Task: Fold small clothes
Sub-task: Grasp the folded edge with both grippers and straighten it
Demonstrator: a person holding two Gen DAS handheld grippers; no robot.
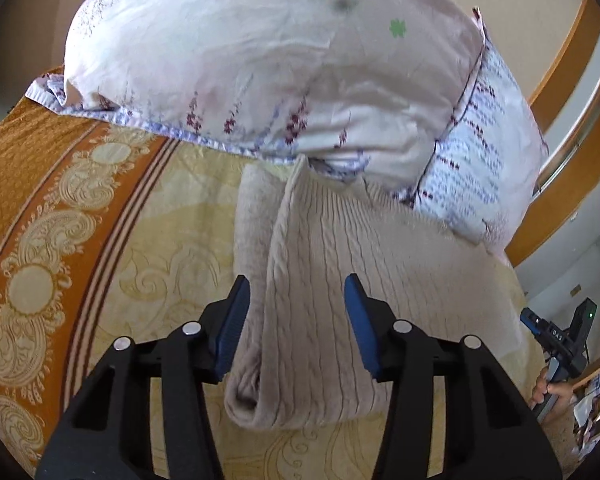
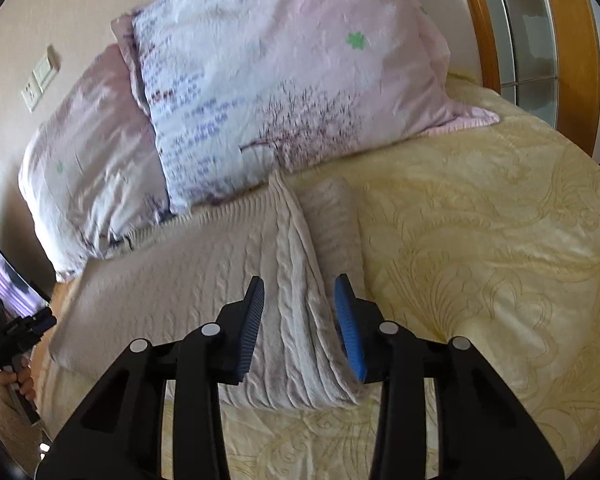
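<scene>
A beige cable-knit sweater (image 1: 324,232) lies on the bed, its side folded in along a long ridge. My left gripper (image 1: 297,280) hovers over the near end of that left fold with its blue pads apart. The fabric runs between them without being pinched. In the right wrist view the same sweater (image 2: 172,280) spreads to the left, with its right side folded into a raised ridge. My right gripper (image 2: 300,280) straddles that ridge, pads apart and clear of the knit. The sweater's far end is tucked under the pillows.
Two pink printed pillows (image 2: 284,80) (image 2: 88,152) lie against the sweater's far end. The yellow patterned bedspread (image 2: 480,260) has an orange border (image 1: 52,200) at the left. A wooden headboard (image 2: 572,40) stands at right. A hand (image 1: 548,392) holds the other gripper's handle.
</scene>
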